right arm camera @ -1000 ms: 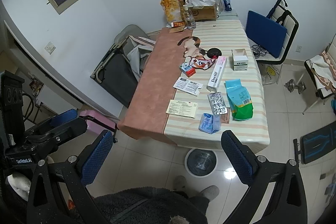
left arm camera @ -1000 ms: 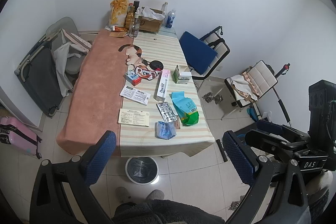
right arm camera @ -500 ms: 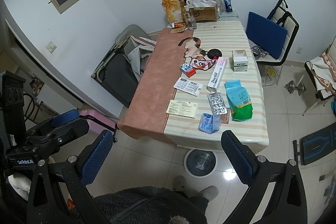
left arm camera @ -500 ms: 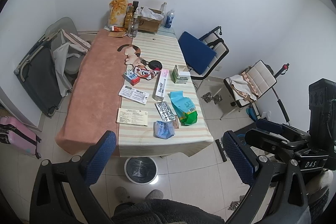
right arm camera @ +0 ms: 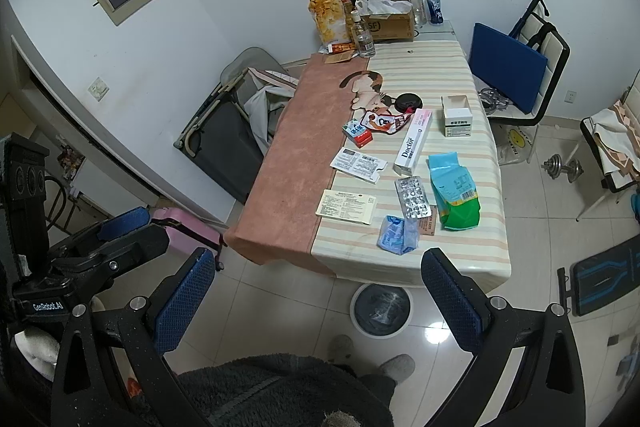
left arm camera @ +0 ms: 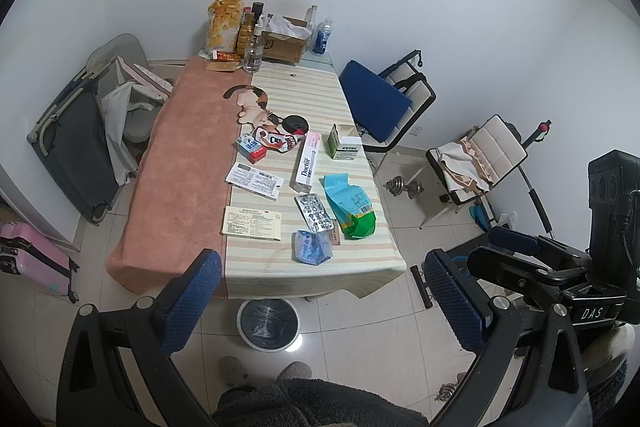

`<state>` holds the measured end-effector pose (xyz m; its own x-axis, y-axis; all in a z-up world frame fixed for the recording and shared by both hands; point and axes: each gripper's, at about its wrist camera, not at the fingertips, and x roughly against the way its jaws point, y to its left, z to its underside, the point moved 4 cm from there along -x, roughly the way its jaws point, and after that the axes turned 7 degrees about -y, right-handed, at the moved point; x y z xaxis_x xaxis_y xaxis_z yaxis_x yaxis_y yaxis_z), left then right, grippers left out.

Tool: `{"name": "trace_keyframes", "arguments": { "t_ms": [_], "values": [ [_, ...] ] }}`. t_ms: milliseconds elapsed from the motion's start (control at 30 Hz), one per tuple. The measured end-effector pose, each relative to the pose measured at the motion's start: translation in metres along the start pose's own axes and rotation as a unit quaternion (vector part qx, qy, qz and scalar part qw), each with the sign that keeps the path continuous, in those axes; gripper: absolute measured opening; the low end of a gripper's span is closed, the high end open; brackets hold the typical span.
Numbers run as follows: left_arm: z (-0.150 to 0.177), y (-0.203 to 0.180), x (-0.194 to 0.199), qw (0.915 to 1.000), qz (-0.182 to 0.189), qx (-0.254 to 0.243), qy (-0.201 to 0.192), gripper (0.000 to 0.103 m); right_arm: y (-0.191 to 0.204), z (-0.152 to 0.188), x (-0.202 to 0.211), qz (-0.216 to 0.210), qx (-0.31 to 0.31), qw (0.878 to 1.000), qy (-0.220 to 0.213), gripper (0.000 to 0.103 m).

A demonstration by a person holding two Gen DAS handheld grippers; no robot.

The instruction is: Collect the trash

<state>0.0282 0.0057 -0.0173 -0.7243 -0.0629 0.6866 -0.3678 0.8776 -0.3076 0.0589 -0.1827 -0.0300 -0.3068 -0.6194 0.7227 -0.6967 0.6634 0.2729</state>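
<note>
Blue crumpled wrapper (left arm camera: 313, 247) at table edge, well beyond left claw (left arm camera: 320, 297); both claws wide, empty.

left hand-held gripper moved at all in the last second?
Yes, slightly. In the left wrist view the white bin and the striped table's near edge sit a little higher and further left, suggesting the left hand-held gripper eased back or tilted.

"Doctor" printed along the long white box (left arm camera: 307, 163) lying on the table (left arm camera: 280, 267). "DAS" on the right claw's body (left arm camera: 591, 314). "GenRobot.AI" on the left claw's body (right arm camera: 47, 306). "SF" on the cardboard box (right arm camera: 390, 23). Leaflet and packet print too small to read.
</note>
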Motion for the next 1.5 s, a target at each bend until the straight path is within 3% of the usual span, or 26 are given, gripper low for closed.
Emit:
{"name": "trace_keyframes", "arguments": {
  "t_ms": [1300, 1400, 1500],
  "values": [
    [-0.002, -0.008, -0.006, 0.9999, 0.001, -0.012, -0.001, 0.103, -0.006, -0.006, 0.003, 0.001, -0.007, 1.000, -0.006, 0.103],
    [-0.004, -0.006, -0.019, 0.9994, -0.013, -0.029, -0.011, 0.103, -0.010, -0.010, 0.003, 0.013, -0.025, 0.999, -0.018, 0.103],
    [-0.011, 0.002, -0.035, 0.9965, -0.055, -0.055, -0.031, 0.103, -0.021, -0.014, -0.001, 0.042, -0.054, 0.997, -0.033, 0.103]
  ]
}}
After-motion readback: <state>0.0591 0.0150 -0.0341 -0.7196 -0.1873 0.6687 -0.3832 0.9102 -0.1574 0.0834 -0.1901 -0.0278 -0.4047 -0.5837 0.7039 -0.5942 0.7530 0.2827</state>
